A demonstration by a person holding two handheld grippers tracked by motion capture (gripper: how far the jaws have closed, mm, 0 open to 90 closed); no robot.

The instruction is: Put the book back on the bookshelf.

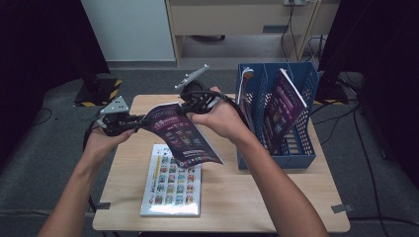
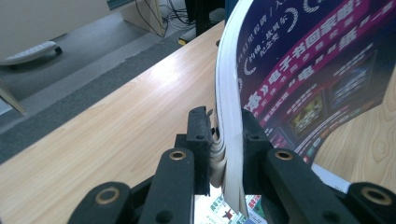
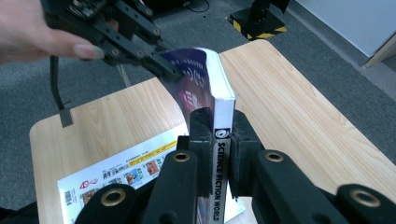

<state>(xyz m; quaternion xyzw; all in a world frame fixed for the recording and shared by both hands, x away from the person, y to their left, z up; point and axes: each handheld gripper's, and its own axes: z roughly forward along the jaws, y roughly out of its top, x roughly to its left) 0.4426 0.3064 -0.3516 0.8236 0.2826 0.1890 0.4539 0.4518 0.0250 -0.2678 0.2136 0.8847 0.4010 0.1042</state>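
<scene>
high view: both grippers hold the purple magazine in the air above the table, left of the blue rack. left gripper view: left gripper pinches its page edge. right gripper view: right gripper clamps its spine.

Light wood table with rounded corners, standing on grey carpet. Dark curtains left and right. White panel and pale wooden furniture along far wall, cables trailing below. Yellow-black striped base beyond table's left corner. Lighting dim, even
</scene>
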